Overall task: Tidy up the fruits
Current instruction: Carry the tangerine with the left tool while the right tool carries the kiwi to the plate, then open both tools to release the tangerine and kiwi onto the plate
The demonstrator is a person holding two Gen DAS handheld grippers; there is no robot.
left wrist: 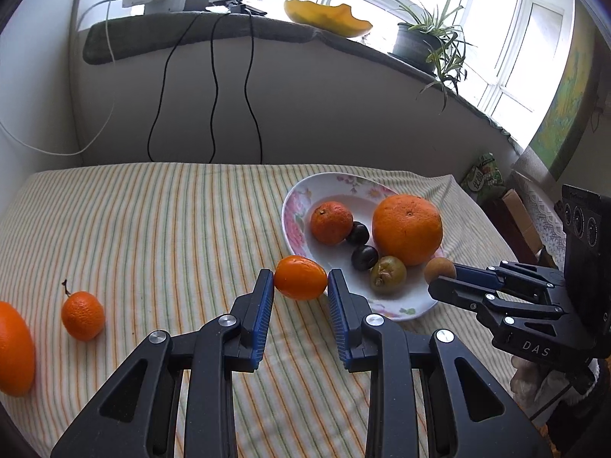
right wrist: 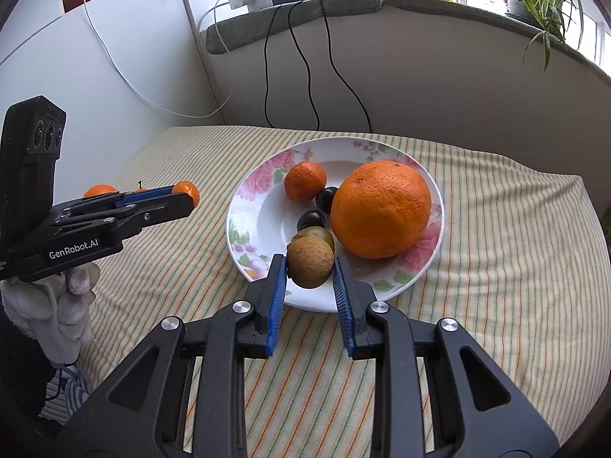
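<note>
Fruits: they are gathered on one flowered plate (right wrist: 244, 206), which is placed on a striped cloth (left wrist: 152, 229); some are not yet collected.
Big orange (right wrist: 380, 210): it is laid on the right part of the plate, and much room is taken by it.
Mandarin on plate (right wrist: 305, 181): it is set at the far left of the plate, touching a dark plum (right wrist: 326, 198).
Loose mandarins: one with a stalk (left wrist: 83, 315) and a larger one (left wrist: 15, 347) at the edge of the left view are left on the cloth, well apart from the plate.
Left gripper (left wrist: 300, 286): a small oval orange fruit (left wrist: 300, 278) is clamped between narrow blue pads, just beside the near-left rim, probably to be carried in.
Right gripper (right wrist: 310, 274): a brown round fruit (right wrist: 309, 263) is pinched between its narrow fingers above the near rim, probably for release.
Second plum (right wrist: 311, 219) and greenish fruit (right wrist: 320, 234): they are lying just behind the brown fruit, so the free space for putting down is small.
Obstacle: the two grippers are near each other at the same rim, and a collision is judged possible.
Surroundings: hanging cables (left wrist: 214, 87) and a potted plant (left wrist: 420, 42) are seen on the sill behind, out of the way.
</note>
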